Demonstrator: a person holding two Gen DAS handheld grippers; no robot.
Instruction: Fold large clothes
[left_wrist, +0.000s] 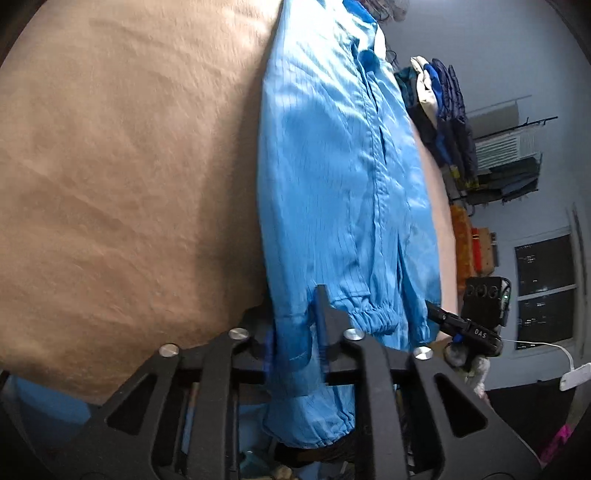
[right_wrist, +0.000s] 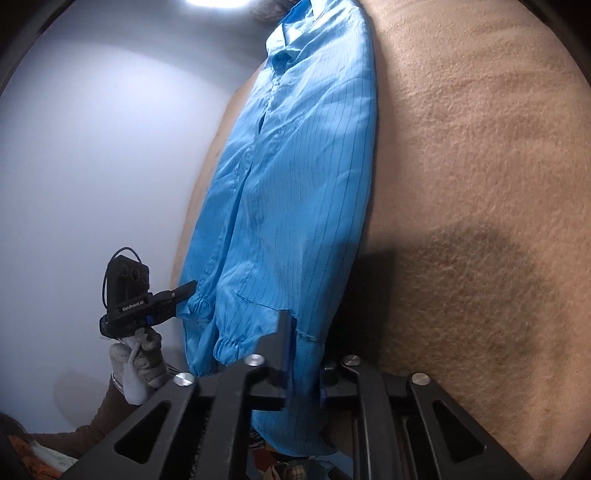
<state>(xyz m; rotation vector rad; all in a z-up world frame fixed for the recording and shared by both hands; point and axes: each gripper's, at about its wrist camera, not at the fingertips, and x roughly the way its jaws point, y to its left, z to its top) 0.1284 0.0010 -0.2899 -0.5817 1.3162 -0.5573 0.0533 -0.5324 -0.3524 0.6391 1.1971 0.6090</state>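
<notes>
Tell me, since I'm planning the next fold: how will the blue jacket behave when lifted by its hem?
The blue jacket is likely floppy: thin fabric creases and droops off the tan bed cover. Probably light. Its sheen suggests it may slip from each hand-held gripper.

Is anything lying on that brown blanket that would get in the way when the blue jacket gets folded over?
Nothing visible does. The blue jacket lies alone on the brown blanket, its near hem pinched between each tool's fingers.

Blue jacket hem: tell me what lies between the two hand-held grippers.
Only the blue jacket itself. In the left wrist view, its gathered hem spans from the left hand-held gripper to the right hand-held gripper, both clamped on it.
</notes>
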